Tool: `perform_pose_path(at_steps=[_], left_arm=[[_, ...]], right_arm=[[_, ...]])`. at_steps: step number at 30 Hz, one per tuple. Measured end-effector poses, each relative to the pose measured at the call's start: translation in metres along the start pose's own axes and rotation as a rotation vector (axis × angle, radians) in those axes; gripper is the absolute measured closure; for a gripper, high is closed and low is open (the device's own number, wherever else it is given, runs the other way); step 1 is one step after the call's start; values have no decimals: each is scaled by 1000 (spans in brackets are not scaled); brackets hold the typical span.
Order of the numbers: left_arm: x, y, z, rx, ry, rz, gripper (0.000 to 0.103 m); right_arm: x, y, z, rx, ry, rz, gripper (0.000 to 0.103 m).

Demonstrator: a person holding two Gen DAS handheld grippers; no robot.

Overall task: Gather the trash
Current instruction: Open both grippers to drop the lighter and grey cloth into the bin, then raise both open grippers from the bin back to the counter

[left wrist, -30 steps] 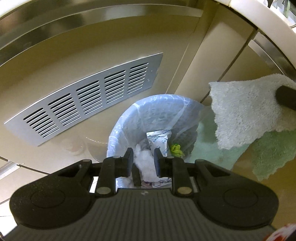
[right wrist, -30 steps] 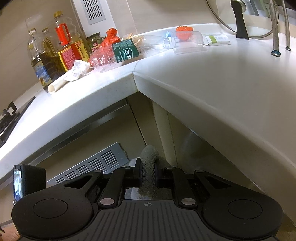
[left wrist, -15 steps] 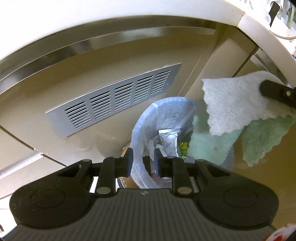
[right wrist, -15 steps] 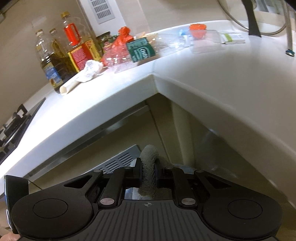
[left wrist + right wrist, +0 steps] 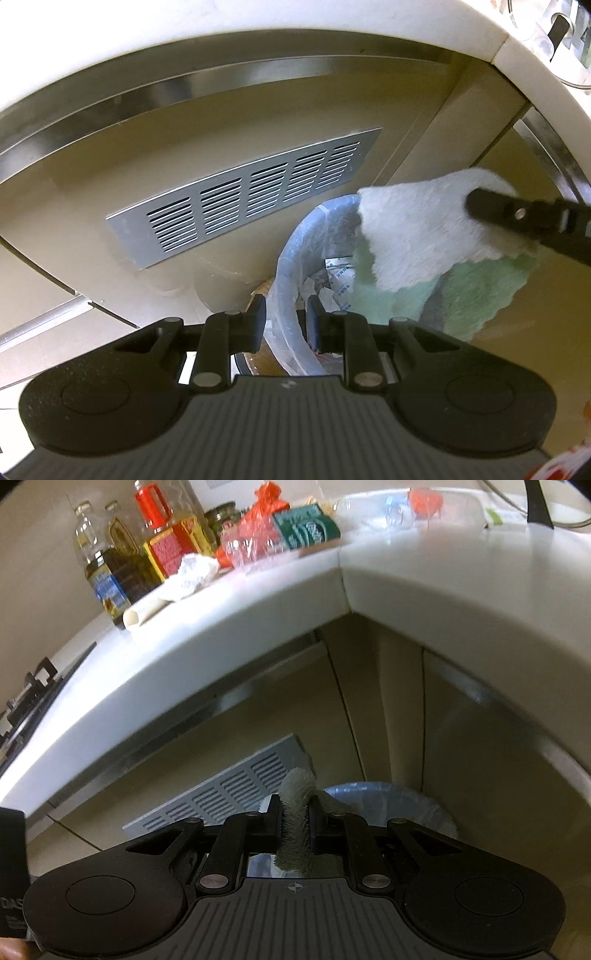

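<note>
Green-white cloth (image 5: 294, 823) pinched in right gripper (image 5: 294, 821) above bin (image 5: 291, 266), left gripper (image 5: 283, 325) fingers astride bin liner.

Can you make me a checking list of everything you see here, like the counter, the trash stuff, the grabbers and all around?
Surface: white corner countertop.
Job's things: lined trash bin on the floor with wrappers inside; cloth hanging over it.
Clutter: oil bottles, crumpled tissue, plastic bottle.
Grippers: right gripper jaws shut on the cloth; left gripper jaws narrowly apart, straddling the bin rim, grip unclear.
Cables: nothing seen.
Surroundings: cabinet vent grille.
</note>
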State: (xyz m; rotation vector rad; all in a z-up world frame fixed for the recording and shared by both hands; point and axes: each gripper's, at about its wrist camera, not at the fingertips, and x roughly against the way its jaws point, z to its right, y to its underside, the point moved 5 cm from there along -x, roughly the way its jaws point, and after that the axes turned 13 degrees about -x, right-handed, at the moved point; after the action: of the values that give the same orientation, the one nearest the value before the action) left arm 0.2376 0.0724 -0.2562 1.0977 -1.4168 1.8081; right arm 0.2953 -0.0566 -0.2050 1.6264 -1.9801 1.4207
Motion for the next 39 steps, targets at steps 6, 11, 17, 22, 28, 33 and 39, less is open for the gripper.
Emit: perform_pose_path(at_steps=[6, 11, 17, 22, 28, 33, 39], left_arm=[[4, 0, -3, -9, 10, 0, 82], [5, 2, -3, -22, 15, 1, 82], [10, 1, 2, -38, 22, -1, 82], [19, 1, 8, -57, 22, 0, 82], [35, 2, 17, -69, 16, 7, 80], [64, 3, 27, -74, 10, 31, 75], [107, -4, 38, -95, 3, 85, 68]], right_arm=[[-27, 14, 12, 19, 100, -111, 77], [-29, 21, 21, 25, 122, -133, 67], [-20, 26, 27, 20, 150, -158, 66], [-4, 31, 28, 15, 149, -166, 66], [20, 34, 22, 16, 120, -177, 59], [49, 26, 14, 14, 65, -163, 50], [88, 9, 3, -2, 4, -117, 40]])
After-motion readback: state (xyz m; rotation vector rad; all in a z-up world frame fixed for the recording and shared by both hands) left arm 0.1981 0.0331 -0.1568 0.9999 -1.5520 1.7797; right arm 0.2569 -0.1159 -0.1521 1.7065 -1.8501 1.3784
